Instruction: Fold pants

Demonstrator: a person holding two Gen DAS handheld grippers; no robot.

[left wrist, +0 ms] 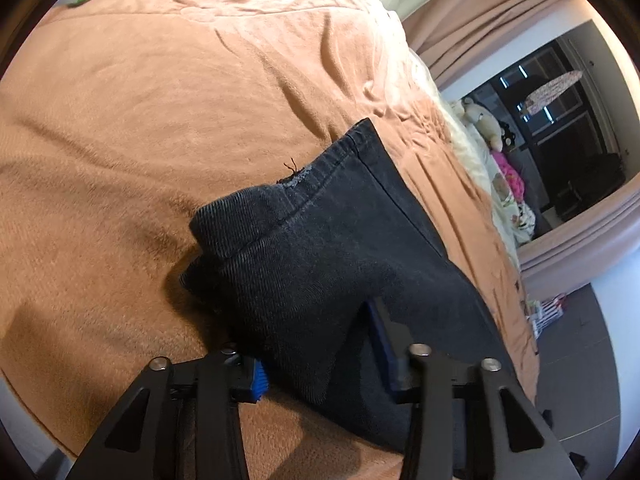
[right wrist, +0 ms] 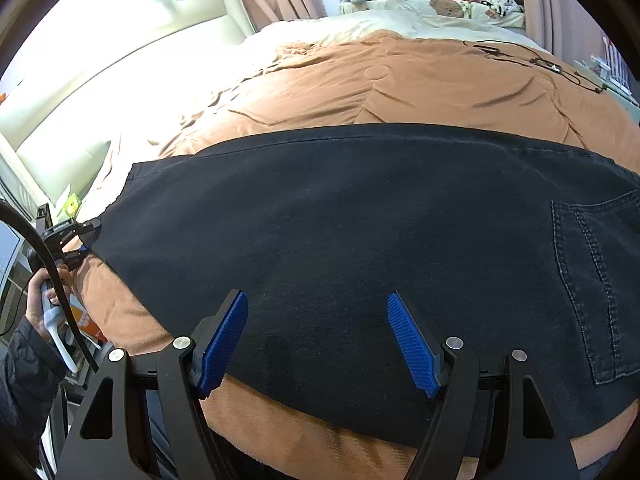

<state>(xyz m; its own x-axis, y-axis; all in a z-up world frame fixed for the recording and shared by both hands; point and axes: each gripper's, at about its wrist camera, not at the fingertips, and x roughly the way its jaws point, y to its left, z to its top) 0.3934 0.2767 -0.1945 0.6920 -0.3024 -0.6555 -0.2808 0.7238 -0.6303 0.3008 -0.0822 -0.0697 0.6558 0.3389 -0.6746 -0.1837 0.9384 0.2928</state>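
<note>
The black pants [right wrist: 360, 220] lie flat on the orange blanket [right wrist: 400, 80], their long axis running sideways. At their leg end, the left gripper [left wrist: 320, 344] stands spread around a lifted hem, not closed. Toward the pocket end, the right gripper [right wrist: 318, 344] hovers open above the near edge. No containers are visible.

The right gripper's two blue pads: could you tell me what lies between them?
In the right wrist view, only the black pants lie between the open right gripper's pads.
</note>
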